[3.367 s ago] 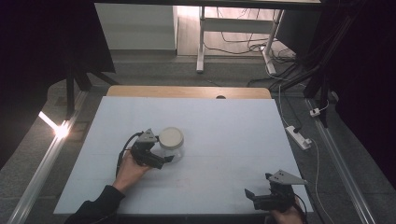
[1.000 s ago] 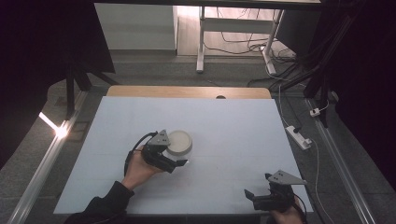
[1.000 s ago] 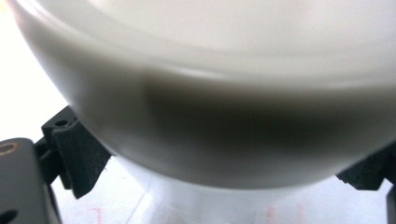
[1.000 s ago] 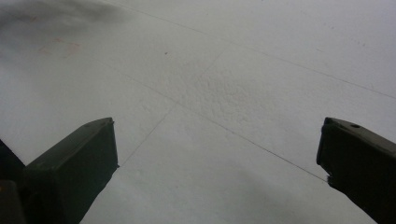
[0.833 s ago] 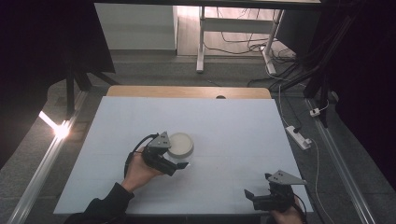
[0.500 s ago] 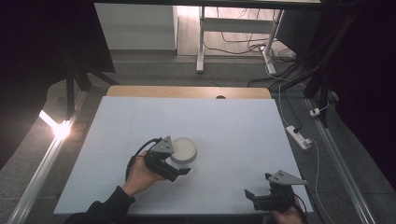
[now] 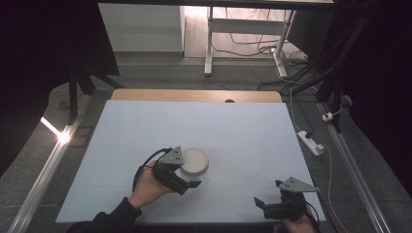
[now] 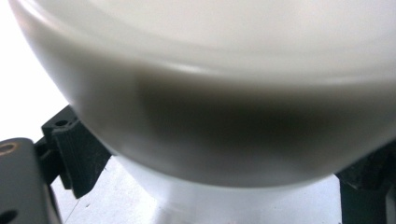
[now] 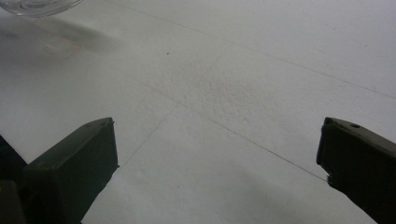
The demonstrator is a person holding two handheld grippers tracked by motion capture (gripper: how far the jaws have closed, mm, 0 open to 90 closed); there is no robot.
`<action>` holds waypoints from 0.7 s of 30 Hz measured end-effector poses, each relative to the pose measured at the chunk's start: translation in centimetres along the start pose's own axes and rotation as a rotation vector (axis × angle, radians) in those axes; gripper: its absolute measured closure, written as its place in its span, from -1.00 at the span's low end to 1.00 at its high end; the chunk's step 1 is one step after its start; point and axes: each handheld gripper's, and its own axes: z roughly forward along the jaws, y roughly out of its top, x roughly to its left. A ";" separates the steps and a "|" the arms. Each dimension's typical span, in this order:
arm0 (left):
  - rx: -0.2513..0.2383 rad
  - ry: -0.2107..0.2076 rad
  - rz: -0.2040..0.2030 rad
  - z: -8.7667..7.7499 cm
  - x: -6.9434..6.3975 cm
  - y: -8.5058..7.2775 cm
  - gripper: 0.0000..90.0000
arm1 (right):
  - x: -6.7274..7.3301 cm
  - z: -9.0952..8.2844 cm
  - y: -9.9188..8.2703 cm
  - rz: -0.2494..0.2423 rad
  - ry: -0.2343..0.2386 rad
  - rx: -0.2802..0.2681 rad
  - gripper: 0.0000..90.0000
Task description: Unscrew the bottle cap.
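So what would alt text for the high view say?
A person's left gripper clamps a white bowl near the middle of a white table. The right gripper rests open at the near right edge, holding nothing.

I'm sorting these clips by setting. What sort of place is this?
Probably a lab or workshop recording station, not a home. A table with a plain white top stands inside a metal rail frame, cables and a power strip lie on the grey floor, and the surroundings are dark.
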 end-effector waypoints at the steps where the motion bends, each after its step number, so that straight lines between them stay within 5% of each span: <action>1: 0.000 0.000 0.000 0.0 0.0 0.0 -0.83 | 0.0 0.0 0.0 0.001 -0.001 0.001 -1.00; 10: 0.002 0.011 -0.003 0.1 0.1 -0.2 -0.83 | 0.2 -0.3 0.3 0.002 0.011 -0.023 -1.00; 21: 0.003 0.011 -0.014 0.4 0.2 -0.4 -0.83 | 2.0 0.0 1.9 -0.072 0.053 -0.057 -1.00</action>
